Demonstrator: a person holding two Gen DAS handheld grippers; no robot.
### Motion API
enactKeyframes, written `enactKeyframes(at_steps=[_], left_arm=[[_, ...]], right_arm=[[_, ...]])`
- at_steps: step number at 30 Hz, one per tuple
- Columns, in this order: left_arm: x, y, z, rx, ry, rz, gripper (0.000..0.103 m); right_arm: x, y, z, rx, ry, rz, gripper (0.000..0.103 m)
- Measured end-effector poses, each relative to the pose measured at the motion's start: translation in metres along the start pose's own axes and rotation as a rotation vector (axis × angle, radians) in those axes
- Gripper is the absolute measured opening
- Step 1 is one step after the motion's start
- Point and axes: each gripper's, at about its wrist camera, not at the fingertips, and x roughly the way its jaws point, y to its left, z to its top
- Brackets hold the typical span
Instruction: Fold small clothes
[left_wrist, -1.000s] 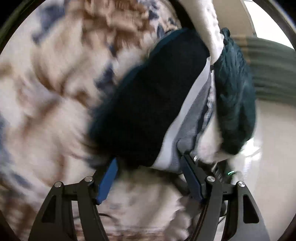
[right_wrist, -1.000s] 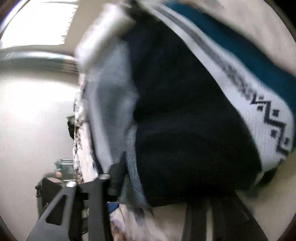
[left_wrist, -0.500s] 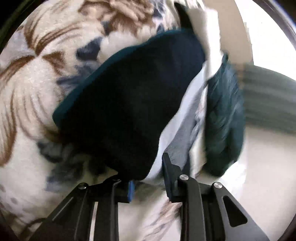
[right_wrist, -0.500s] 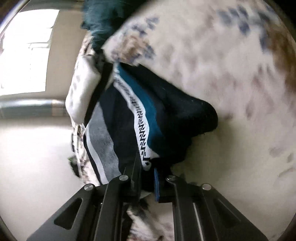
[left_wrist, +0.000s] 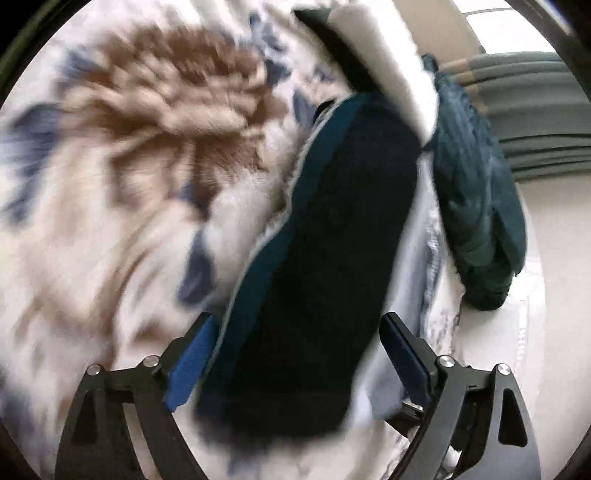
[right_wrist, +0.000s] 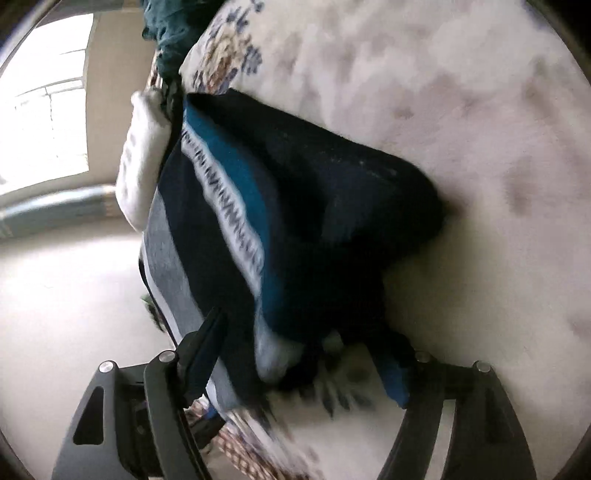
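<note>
Left claw (left_wrist: 295, 354) spread wide, blue-padded fingers (left_wrist: 192, 362) on either side of a dark navy knit garment (left_wrist: 317, 280), gripping nothing. Garment lying on a floral fleece blanket (left_wrist: 140, 155), close to the blanket's edge, teal band along its left side in the left wrist view. Just beside it on the right, at that same edge, a grey-and-white folded piece (left_wrist: 417, 288); beyond that, a dark teal fuzzy item (left_wrist: 476, 192). White cloth (left_wrist: 388, 62) lying across the far end of the navy garment.

Right claw (right_wrist: 303, 362) likewise released, fingers (right_wrist: 207, 343) well apart, straddling the near end of the same navy garment (right_wrist: 332, 206). White zigzag-patterned stripe (right_wrist: 225, 206) and teal band running lengthwise down it. White cloth (right_wrist: 140, 170) at its far left corner, teal fuzzy item (right_wrist: 166, 33) further off at the top. Blanket (right_wrist: 443, 110) pale and blurred under everything.
</note>
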Motion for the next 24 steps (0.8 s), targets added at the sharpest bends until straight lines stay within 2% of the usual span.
enactKeyframes(at_steps=[2, 3, 5, 7, 8, 9, 10, 12, 17, 20, 24], left_arm=[[0.016, -0.002, 0.008, 0.026, 0.003, -0.033, 0.095], [0.020, -0.011, 0.011, 0.078, -0.008, -0.041, 0.095], [0.023, -0.018, 0.010, 0.148, -0.004, -0.022, 0.095], [0.025, -0.023, 0.011, 0.160, -0.022, -0.035, 0.094], [0.023, -0.023, 0.012, 0.152, -0.036, -0.055, 0.087], [0.020, -0.024, 0.013, 0.135, -0.049, -0.090, 0.061], [0.018, -0.025, 0.014, 0.129, -0.050, -0.109, 0.044], [0.009, -0.033, 0.017, 0.140, -0.071, -0.126, 0.038], [-0.021, -0.054, 0.030, 0.209, -0.086, -0.163, 0.034], [-0.039, -0.080, 0.049, 0.241, -0.094, -0.202, 0.034], [-0.063, -0.126, 0.090, 0.284, -0.106, -0.261, 0.034]], right_arm=[[0.017, -0.001, 0.011, 0.004, -0.042, 0.083, 0.078], [0.024, 0.003, 0.015, -0.004, -0.058, 0.120, 0.078], [0.039, 0.014, 0.021, -0.021, -0.069, 0.152, 0.078], [0.047, 0.022, 0.023, -0.023, -0.077, 0.179, 0.076], [0.053, 0.023, 0.024, -0.017, -0.079, 0.192, 0.063], [0.053, 0.023, 0.021, -0.016, -0.078, 0.196, 0.050], [0.058, 0.026, 0.023, -0.013, -0.069, 0.190, 0.030], [0.062, 0.035, 0.022, -0.026, -0.080, 0.171, 0.028], [0.041, 0.076, 0.016, -0.084, -0.132, 0.160, 0.024], [0.023, 0.109, 0.016, -0.110, -0.162, 0.178, 0.024], [0.007, 0.166, 0.027, -0.154, -0.208, 0.196, 0.024]])
